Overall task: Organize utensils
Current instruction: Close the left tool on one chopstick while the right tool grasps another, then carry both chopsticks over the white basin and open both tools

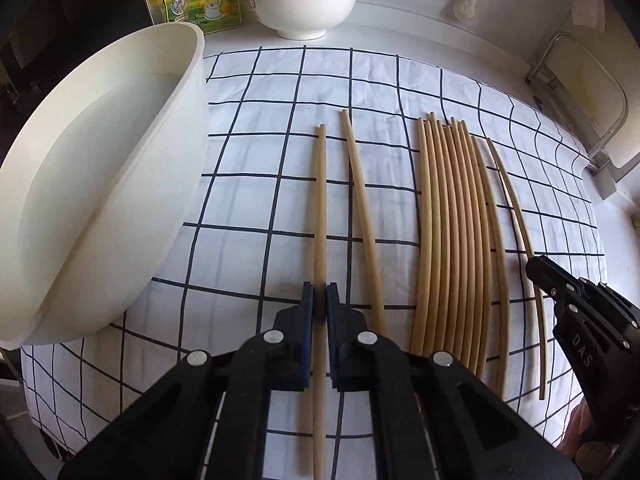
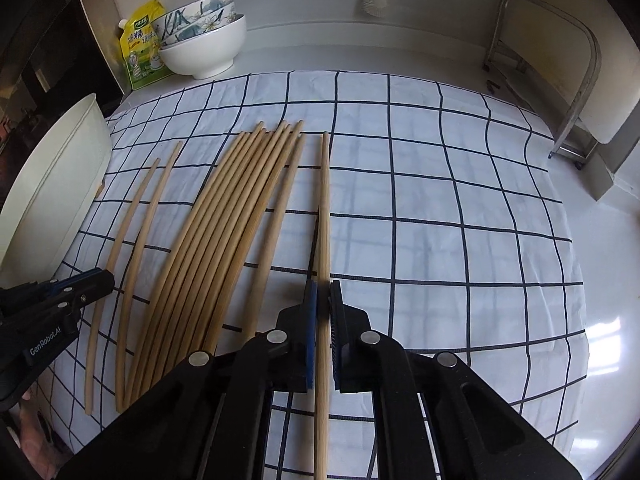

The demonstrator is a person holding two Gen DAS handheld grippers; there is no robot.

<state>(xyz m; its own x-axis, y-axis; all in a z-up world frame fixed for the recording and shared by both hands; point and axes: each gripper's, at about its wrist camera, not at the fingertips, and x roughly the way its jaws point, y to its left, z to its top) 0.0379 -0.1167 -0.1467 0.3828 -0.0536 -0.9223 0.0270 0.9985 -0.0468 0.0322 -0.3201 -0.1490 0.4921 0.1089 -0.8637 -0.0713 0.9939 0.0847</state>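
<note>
both grippers are clamped on chopsticks: left gripper (image 1: pixel 320 292) pinches the leftmost chopstick (image 1: pixel 320 200) beside the white tub (image 1: pixel 100 200), right gripper (image 2: pixel 323 292) pinches the rightmost chopstick (image 2: pixel 325 200), the rest of the pile (image 2: pixel 224 240) lying on the checked cloth (image 2: pixel 440 220) between them.

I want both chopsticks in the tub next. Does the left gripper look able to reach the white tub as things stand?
Probably yes. The left gripper, shut on the leftmost chopstick, sits just right of the white tub, with only bare checked cloth between and the tub's mouth open.
</note>
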